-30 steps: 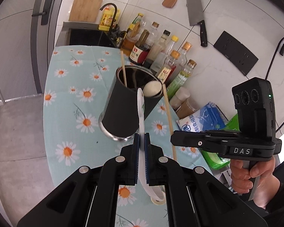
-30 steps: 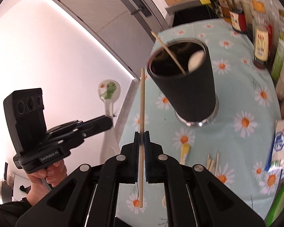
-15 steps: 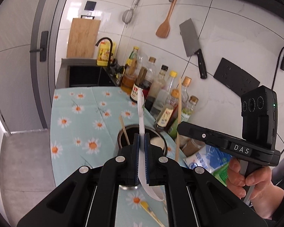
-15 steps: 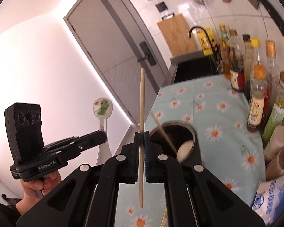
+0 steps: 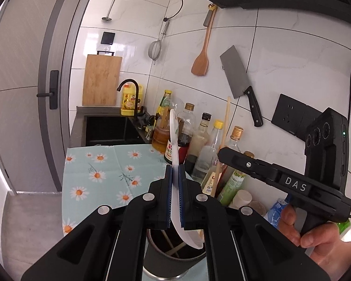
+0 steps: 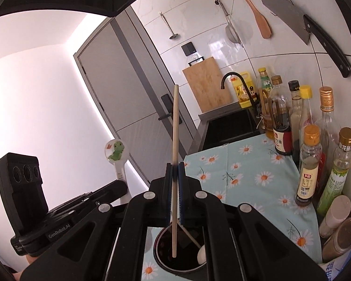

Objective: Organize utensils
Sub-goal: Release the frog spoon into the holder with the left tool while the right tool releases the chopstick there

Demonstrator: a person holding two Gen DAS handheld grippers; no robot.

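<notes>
Left wrist view: my left tool (image 5: 175, 196) is clamped on a white spoon (image 5: 174, 140), pinching the flat handle about midway. The handle rises past the sauce bottles (image 5: 206, 145) while the bowl end hangs down over the mouth of the black utensil holder (image 5: 173, 262) standing on the daisy-print counter (image 5: 100, 173). The spoon looks like ceramic or hard plastic: stiff, smooth, likely slippery, and liable to chip if dropped from height. The mid-handle grip seems sound, with the bowl's weight hanging below the pads. To my right, the right tool (image 5: 224, 153) holds a wooden chopstick (image 5: 225, 131) upright.

Right wrist view: my right tool (image 6: 174, 194) is closed on the chopstick (image 6: 175, 140), gripping near its middle. Its lower tip sits inside the rim of the holder (image 6: 166, 257), where another chopstick (image 6: 189, 235) and a white spoon bowl (image 6: 201, 255) already rest. The stick is light, rigid and thin; I judge it could pivot between the pads, so I would let go only once it hangs well inside. The left tool (image 6: 119, 188) carries the frog-printed spoon (image 6: 116, 161) at the left.
</notes>
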